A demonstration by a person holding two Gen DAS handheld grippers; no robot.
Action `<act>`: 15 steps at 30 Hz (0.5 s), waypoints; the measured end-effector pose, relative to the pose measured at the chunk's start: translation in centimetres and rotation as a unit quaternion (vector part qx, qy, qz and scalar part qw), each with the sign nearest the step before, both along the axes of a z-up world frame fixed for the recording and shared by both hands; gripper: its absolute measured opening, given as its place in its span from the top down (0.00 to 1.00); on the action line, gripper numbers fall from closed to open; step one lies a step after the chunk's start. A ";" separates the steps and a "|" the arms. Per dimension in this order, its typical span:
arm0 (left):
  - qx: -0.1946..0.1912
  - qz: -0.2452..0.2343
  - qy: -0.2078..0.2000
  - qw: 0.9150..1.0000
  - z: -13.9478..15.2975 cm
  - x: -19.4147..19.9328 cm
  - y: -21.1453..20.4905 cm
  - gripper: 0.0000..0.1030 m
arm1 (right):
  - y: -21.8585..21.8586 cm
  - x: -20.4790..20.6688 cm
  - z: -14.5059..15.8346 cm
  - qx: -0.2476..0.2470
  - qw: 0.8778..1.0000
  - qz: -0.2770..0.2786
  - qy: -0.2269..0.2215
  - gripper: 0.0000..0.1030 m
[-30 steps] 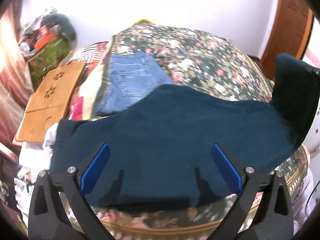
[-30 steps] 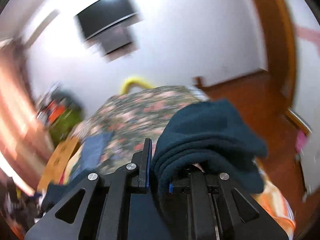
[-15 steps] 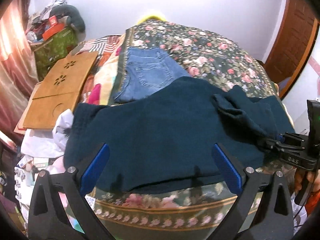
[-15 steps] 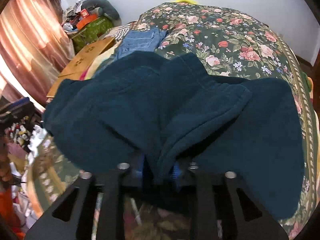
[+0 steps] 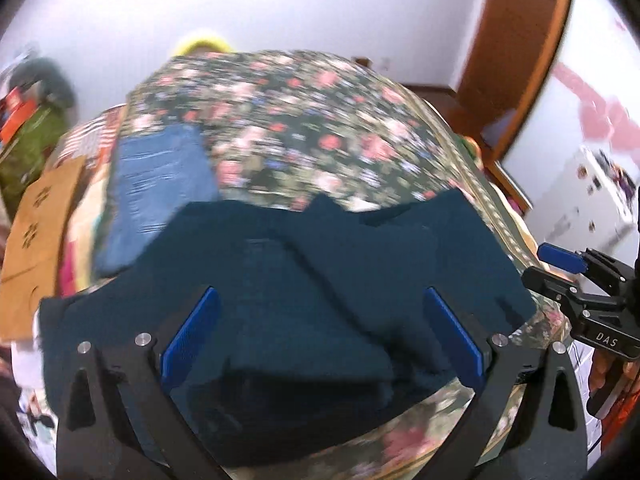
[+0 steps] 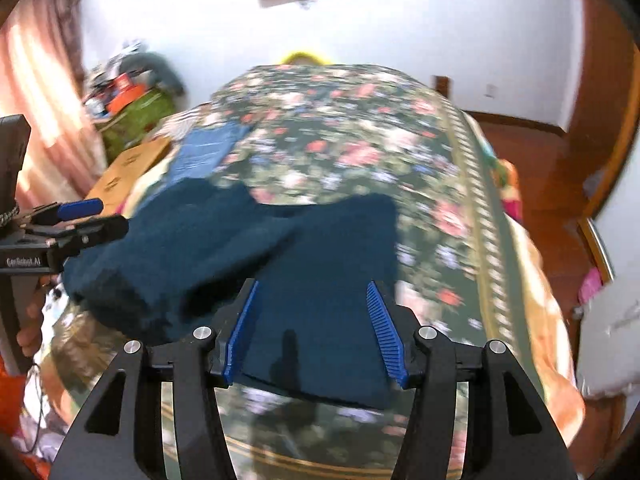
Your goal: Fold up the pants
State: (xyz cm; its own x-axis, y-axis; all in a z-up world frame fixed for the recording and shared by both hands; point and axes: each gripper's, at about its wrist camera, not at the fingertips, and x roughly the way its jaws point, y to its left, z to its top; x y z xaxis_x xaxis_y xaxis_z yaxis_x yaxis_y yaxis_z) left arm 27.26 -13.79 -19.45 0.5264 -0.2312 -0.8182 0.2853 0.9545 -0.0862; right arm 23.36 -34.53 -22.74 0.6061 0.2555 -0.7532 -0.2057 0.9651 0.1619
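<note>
Your left tool [image 5: 320, 332] and right tool [image 6: 314, 332] both gape apart over fuzzy teal pants [image 5: 320, 272], lying rumpled across the floral bedspread [image 5: 304, 120], mid-frame.

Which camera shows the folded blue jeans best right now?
The left wrist view: the blue jeans appear larger there, beside the dark teal pants. The right wrist view shows them smaller, farther away and equally blurred.

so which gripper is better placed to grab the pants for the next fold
Probably the left. The left gripper is open with its fingers straddling the bulky folded-over part of the dark teal pants. The right gripper, also open, sits over the flat single layer.
</note>
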 end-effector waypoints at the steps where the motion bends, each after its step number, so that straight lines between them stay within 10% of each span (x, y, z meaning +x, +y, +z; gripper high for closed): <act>1: 0.002 -0.012 0.003 1.000 -0.4 0.2 -1.4 0.00 | -0.8 0.1 -0.6 0.003 1.000 -0.010 0.008 0.50; 7: 0.091 -0.043 -0.026 0.995 -3.6 0.9 -8.0 0.02 | -2.8 0.0 -4.1 0.026 0.998 -0.030 0.051 0.50; 12: 0.159 -0.038 -0.027 0.986 -5.5 2.0 -9.1 0.45 | -3.2 -0.4 -4.9 0.056 0.996 -0.028 0.055 0.50; 15: 0.138 -0.004 -0.013 0.990 -4.7 2.2 -6.2 0.48 | -3.7 -0.4 -5.3 0.068 0.996 -0.029 0.056 0.50</act>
